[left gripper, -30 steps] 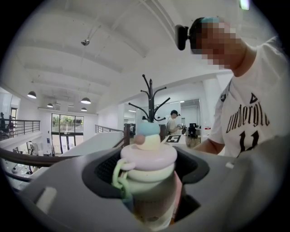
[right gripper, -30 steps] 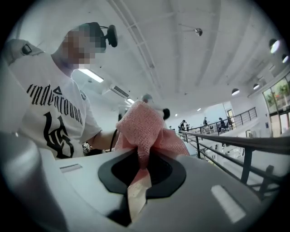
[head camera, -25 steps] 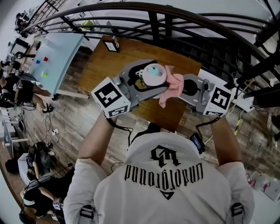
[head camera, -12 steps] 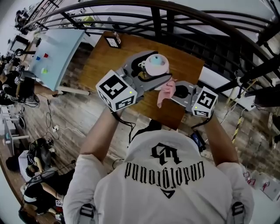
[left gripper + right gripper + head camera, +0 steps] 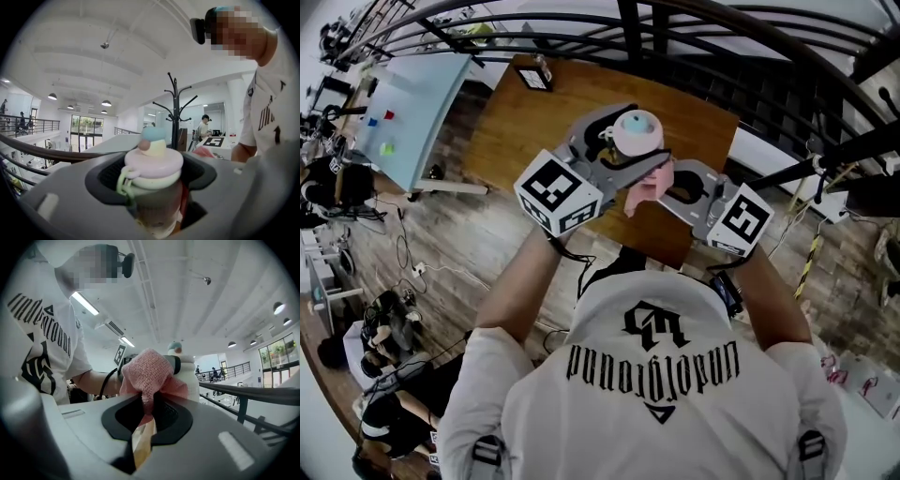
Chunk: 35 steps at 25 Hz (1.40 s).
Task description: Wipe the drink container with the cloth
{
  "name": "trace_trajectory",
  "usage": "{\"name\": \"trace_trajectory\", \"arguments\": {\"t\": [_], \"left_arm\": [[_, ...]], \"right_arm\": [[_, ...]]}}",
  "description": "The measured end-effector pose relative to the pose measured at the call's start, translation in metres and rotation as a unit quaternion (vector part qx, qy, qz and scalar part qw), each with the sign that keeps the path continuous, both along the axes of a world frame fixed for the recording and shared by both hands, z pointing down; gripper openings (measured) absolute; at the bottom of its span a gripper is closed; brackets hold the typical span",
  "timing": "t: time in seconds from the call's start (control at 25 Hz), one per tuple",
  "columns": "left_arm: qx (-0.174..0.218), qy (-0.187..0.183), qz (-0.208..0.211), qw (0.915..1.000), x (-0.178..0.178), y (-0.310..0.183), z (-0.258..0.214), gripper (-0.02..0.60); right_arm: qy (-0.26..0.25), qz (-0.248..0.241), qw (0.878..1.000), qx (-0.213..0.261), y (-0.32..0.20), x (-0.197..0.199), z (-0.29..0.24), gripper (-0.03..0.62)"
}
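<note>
Pink knitted cloth [image 5: 147,372] is bunched up and pinched between the jaws of the right gripper [image 5: 146,416]. The left gripper [image 5: 154,206] clamps its jaws on the body of the drink container [image 5: 153,165], which stands upright. The container has a pastel pink lid with a blue knob on top and a pale green loop at its side. Both are held above the wooden worktop [image 5: 530,122]. The cloth sits right against the container's side, though contact is not certain.
</note>
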<state>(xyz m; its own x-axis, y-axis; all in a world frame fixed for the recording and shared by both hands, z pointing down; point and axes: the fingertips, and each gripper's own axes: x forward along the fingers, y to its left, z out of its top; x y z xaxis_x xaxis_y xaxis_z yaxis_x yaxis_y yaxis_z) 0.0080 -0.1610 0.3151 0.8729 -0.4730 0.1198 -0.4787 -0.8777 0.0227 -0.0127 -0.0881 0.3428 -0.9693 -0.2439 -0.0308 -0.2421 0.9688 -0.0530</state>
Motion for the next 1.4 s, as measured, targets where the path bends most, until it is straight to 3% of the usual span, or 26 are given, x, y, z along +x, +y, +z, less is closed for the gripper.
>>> {"name": "trace_trajectory", "arguments": {"t": [0.28,0.56,1.0,1.4], "left_arm": [[-0.002,0.002,-0.01,0.9999,-0.003,-0.012,0.024,0.387],[0.001,-0.02,-0.027,0.9994,-0.016,-0.027,0.063,0.387],[-0.041,-0.051,-0.051,0.9966,-0.053,-0.057,0.148,0.387],[-0.083,-0.093,-0.046,0.9911,-0.057,-0.067,0.238,0.387]], "right_arm": [[0.024,0.032,0.997,-0.067,-0.017,0.01,0.073,0.032],[0.042,0.106,0.985,-0.133,-0.05,0.029,0.14,0.032],[0.077,0.179,0.967,-0.165,-0.091,0.042,0.182,0.032],[0.099,0.209,0.954,-0.189,-0.106,0.05,0.223,0.032]]}}
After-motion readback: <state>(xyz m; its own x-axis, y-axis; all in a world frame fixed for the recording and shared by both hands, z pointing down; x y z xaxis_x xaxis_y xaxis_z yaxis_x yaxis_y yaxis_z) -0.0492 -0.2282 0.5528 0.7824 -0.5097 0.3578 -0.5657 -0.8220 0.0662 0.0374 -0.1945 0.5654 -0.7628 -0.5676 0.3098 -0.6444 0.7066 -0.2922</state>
